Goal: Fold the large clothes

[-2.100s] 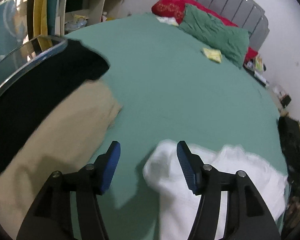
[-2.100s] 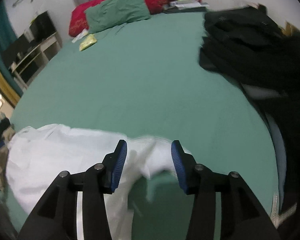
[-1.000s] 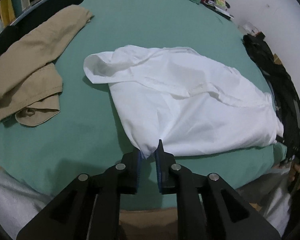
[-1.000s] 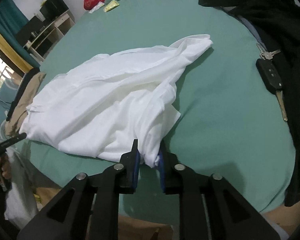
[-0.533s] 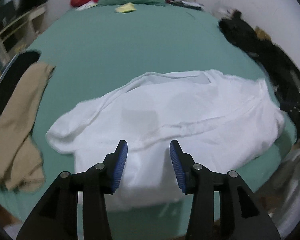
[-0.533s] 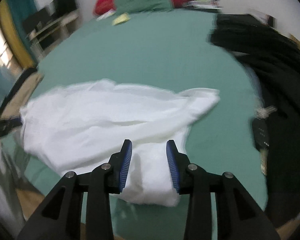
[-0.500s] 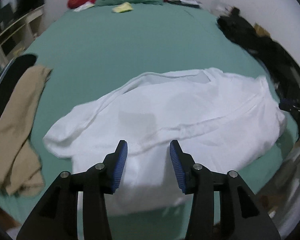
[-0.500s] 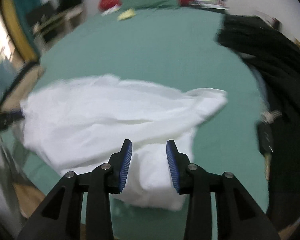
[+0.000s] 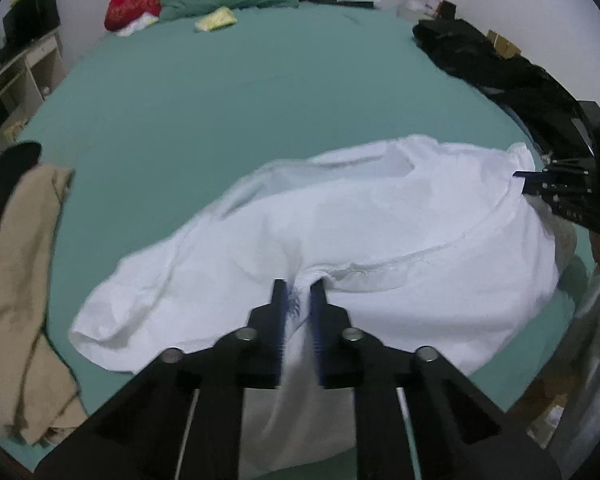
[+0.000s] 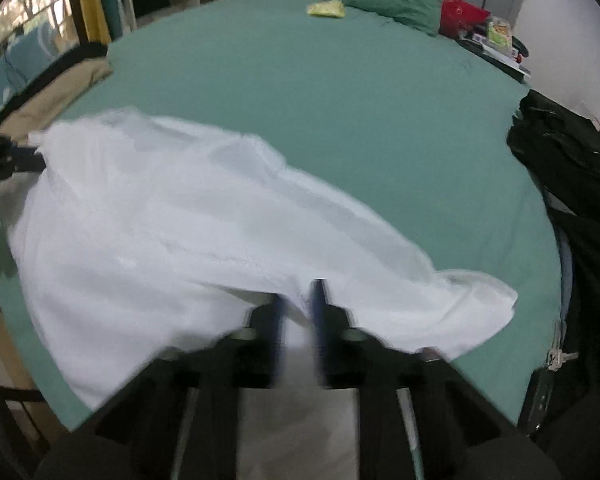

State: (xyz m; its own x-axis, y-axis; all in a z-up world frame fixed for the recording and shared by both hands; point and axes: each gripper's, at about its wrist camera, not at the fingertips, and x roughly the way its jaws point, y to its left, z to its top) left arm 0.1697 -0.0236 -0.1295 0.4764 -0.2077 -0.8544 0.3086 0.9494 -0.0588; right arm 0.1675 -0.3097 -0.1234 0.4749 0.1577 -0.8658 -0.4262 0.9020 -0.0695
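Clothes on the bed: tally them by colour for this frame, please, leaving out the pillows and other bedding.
White: 1, the white garment, pinched by the left gripper and the right gripper.
Tan: 1, the tan garment at the left edge.
Black: 1, the black clothing pile; items within it cannot be separated.
Total: 3

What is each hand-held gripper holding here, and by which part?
Both pinch the white garment along its near edge: left hand-held gripper, right hand-held gripper.
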